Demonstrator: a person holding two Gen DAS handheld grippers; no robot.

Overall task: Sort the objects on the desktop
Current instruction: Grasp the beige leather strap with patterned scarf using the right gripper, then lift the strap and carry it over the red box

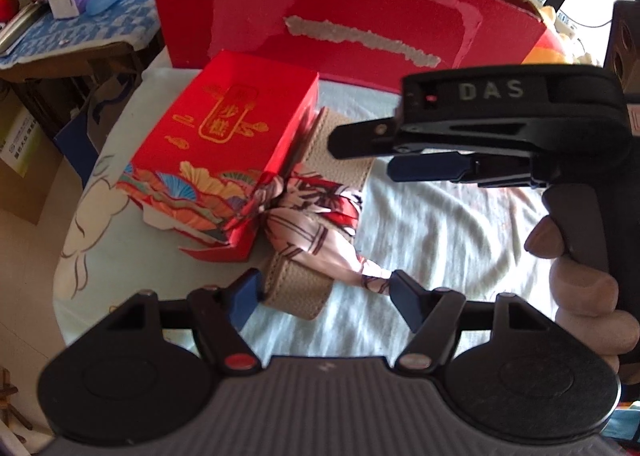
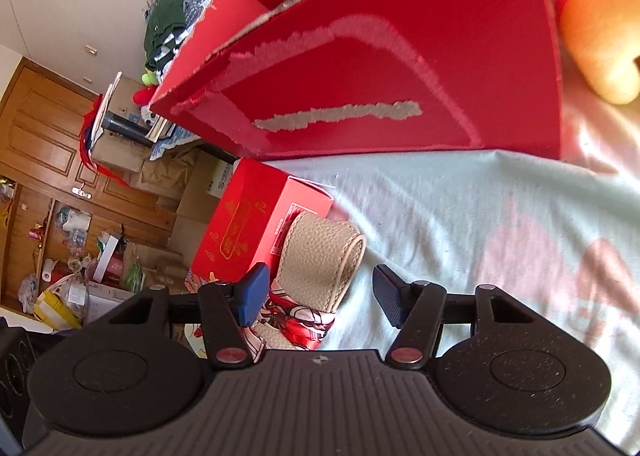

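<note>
We see a strap (image 1: pixel 296 288) lying on the blanket (image 1: pixel 440 224), just right of a small box (image 1: pixel 224 152) and touching its side. A scarf (image 1: pixel 316 216) is tied around the strap's middle. Behind both stands a big open carton (image 1: pixel 360 8). Our 2 grippers come in from the near side and the right.

Black gripper (image 1: pixel 324 296), blue pads, "DAS" lettering

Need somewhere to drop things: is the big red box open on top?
Open. The big red box shows no lid; its torn top rim and inner back wall are visible from the left wrist view. Contents cannot be seen.
</note>
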